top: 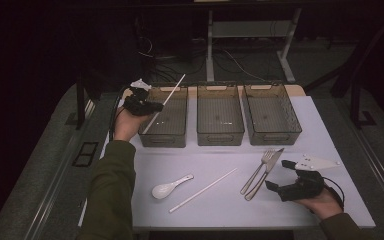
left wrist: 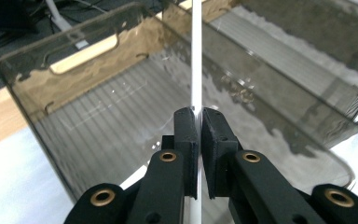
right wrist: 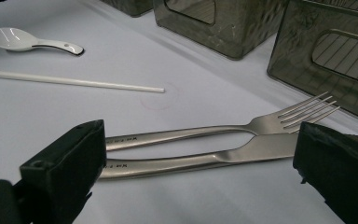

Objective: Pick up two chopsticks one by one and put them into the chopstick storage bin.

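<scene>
Left claw (top: 152,106) is clamped on a white chopstick (top: 164,104), which hangs tilted over the leftmost bin (top: 164,134) with its low end down inside. The grip sits near mid-length, so I'd guess the stick could pivot in the pads and tip out over the rim if let go too high — or clip the wall on the way down. Right claw (top: 279,175) sits wide open on the bench (top: 220,200), holding nothing, just beside the fork (top: 258,169) and knife (top: 265,175) — easy to nudge them.
</scene>
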Motion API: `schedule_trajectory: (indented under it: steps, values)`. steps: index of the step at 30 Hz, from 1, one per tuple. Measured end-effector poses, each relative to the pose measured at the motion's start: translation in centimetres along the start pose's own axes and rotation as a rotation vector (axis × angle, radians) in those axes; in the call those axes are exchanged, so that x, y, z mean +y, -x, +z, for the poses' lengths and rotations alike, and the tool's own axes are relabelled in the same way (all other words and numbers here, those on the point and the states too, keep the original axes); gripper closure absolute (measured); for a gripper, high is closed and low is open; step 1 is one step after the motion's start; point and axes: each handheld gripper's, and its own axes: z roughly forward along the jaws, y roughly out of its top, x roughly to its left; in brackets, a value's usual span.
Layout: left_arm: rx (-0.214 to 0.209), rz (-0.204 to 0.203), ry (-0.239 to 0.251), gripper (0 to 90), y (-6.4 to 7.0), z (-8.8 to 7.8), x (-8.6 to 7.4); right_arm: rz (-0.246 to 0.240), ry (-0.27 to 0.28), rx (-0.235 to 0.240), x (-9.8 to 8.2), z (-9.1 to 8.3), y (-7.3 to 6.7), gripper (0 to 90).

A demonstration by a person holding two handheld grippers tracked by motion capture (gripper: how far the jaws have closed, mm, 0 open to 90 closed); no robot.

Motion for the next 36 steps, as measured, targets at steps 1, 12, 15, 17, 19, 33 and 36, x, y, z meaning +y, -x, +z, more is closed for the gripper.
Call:
schedule_trajectory:
  steps: [1, 12, 15, 17, 19, 33, 36]
  values:
    - [0.003, -0.001, -0.010, 84.2, -0.1, 0.0, -0.1, -0.003, -0.002, -0.001, 0.0, 0.1, 0.0, 2.5]
    - [0.012, -0.043, -0.060, 84.2, -0.4, 1.4, -1.2, -0.003, -0.003, -0.001, 0.0, 0.1, 0.0, 2.5]
    - [0.019, -0.047, -0.077, 84.2, -0.2, 1.8, -1.3, -0.001, -0.002, -0.001, 0.0, 0.1, 0.0, 2.5]
    - [0.026, -0.041, -0.094, 84.2, -0.2, 2.1, -1.3, -0.002, -0.003, 0.000, 0.0, 0.1, 0.0, 2.5]
    - [0.023, -0.046, -0.101, 84.2, -0.1, 2.3, -1.3, 0.000, -0.004, 0.000, 0.0, 0.1, 0.0, 2.5]
    - [0.073, -0.063, -0.195, 84.1, 0.3, 4.1, -1.3, 0.002, -0.005, 0.002, 0.0, 0.0, 0.0, 2.5]
    - [0.080, -0.032, -0.232, 84.0, 0.3, 4.3, -1.1, 0.001, -0.004, 0.003, 0.0, 0.0, 0.0, 2.5]
